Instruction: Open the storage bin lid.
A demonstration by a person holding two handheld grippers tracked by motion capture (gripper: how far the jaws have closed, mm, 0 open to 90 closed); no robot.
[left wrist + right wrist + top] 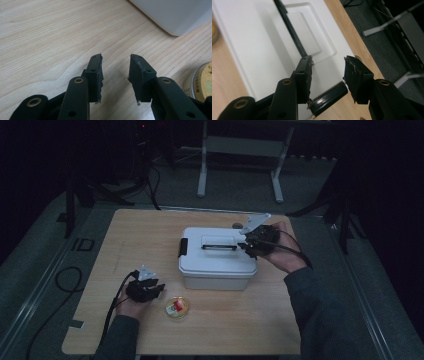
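At the table's centre the white lidded box (pixel 216 257) sits closed; my right gripper (pixel 327 65), jaws spread, hovers over its right-end latch (pixel 329 98), not yet undone, while my left gripper (pixel 115 68) rests spread and empty near the front edge

The wooden tabletop (pixel 150 235) is light brown with wavy lines in it. A small round tin (pixel 177 308) sits near its front edge, with something red and white inside. Behind the tabletop, on the grey floor (pixel 240 200), stands a white frame (pixel 240 146) with two legs. A black cable (pixel 62 285) curls on the floor at the left.
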